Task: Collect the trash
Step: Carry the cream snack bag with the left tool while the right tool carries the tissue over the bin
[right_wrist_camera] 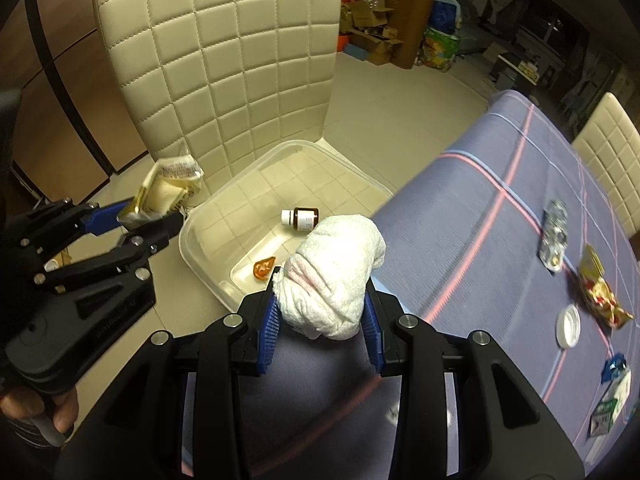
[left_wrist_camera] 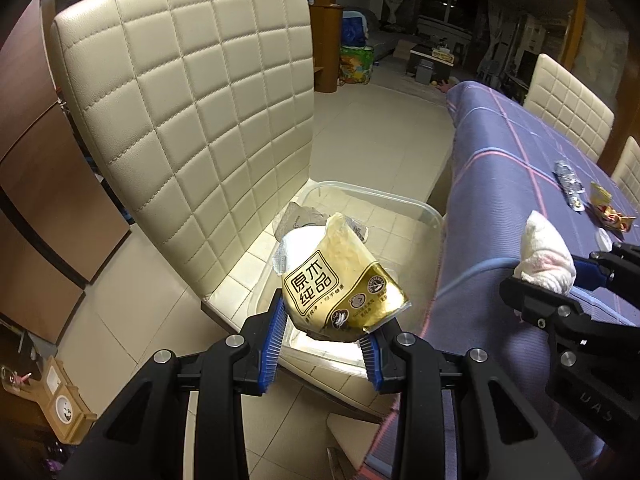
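Trash sits in both grippers: the left gripper [left_wrist_camera: 324, 334] clamps a gold tissue packet [left_wrist_camera: 340, 284] over the clear bin [right_wrist_camera: 224, 216] on the cream quilted chair [right_wrist_camera: 224, 60], mid-frame. The right gripper [right_wrist_camera: 320, 312] squeezes a wadded white towel [right_wrist_camera: 332, 276] above the purple-clothed tabletop [right_wrist_camera: 480, 216], where wrappers [right_wrist_camera: 600, 292] lie at right; tiled floor [right_wrist_camera: 400, 108] and cardboard boxes [right_wrist_camera: 372, 36] fill the top.

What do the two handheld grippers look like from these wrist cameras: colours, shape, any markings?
Both match: the left gripper and right gripper are matte black angular linkage frames with silver round pivot bolts. Their fingers carry blue ribbed pads. Faint embossed lettering runs along each body's side, too dim to read. No cables show. A pale handle sticks out below the left gripper's body.
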A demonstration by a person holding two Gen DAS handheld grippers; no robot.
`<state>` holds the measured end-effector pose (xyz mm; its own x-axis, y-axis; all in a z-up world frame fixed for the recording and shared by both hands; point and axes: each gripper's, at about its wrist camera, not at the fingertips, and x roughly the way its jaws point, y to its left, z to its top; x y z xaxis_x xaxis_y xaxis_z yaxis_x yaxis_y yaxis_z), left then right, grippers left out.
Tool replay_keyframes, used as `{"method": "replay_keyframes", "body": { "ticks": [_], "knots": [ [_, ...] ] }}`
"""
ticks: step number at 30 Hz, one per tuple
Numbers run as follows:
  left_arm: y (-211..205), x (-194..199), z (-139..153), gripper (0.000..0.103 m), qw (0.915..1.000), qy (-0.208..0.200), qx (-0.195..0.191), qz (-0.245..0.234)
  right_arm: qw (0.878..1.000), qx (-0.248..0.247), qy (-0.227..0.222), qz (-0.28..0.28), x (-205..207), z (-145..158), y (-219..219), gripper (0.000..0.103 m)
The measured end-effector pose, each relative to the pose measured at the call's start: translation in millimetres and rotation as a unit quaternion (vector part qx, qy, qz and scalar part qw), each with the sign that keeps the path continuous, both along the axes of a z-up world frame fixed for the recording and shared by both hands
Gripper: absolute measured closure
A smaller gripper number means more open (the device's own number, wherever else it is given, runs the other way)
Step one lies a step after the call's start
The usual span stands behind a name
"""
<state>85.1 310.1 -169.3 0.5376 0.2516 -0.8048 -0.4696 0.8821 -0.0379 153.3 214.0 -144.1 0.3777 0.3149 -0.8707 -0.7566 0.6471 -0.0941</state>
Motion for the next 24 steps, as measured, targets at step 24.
{"method": "replay_keyframes", "body": {
  "ticks": [24],
  "knots": [
    [43.6, 45.8, -18.8, 0.07, 0.9989, 0.03, 0.01, 0.035, 1.0, 0.006, -0.01, -0.003, 59.4, -6.9, 46.5, 0.033]
  ]
}}
